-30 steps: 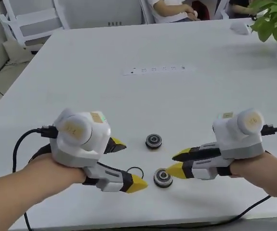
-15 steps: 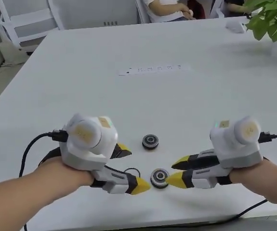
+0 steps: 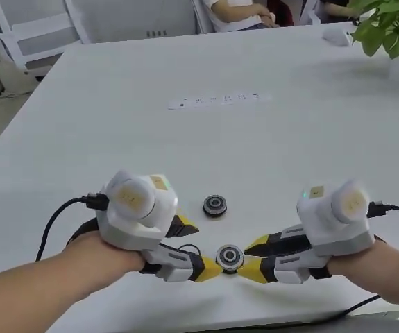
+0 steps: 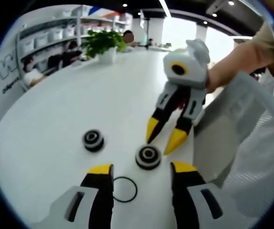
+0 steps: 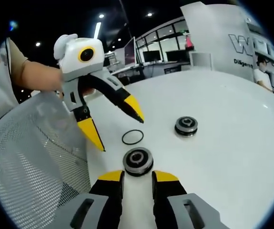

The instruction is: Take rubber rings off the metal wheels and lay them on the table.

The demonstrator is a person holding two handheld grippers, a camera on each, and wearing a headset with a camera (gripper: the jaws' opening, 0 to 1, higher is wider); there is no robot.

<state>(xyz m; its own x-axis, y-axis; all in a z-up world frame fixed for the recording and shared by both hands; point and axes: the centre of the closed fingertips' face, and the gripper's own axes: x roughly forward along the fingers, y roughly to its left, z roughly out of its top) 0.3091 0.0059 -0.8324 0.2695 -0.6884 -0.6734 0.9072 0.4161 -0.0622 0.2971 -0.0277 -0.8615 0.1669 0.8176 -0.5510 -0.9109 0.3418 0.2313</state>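
over the last second both hand-held grippers have closed in on the near wheel (image 3: 229,256), which sits on the bench (image 3: 185,146) at 6 o'clock in the head view. the left hand-held gripper (image 3: 206,248) has come in from 9 o'clock and the right hand-held gripper (image 3: 242,257) from 3 o'clock. where bare bench lay either side of the wheel, yellow tips now flank it closely. the far wheel (image 3: 215,205) keeps its place at 12 o'clock of the near one, untouched. i judge this as the set-up for stripping the rubber, with no grip made yet.

the head view makes the tips look as if they touch the wheel. the gripper views say otherwise. the left gripper view has its jaws wide apart with the wheel just ahead of them, not between. the right gripper view has its jaws apart by roughly the wheel's width, the wheel just beyond their tips. in that view a loose rubber ring (image 5: 132,137) lies flat at 12 o'clock of the near wheel, while in the head view the left hand-held gripper half hides it. so one ring is already laid down.
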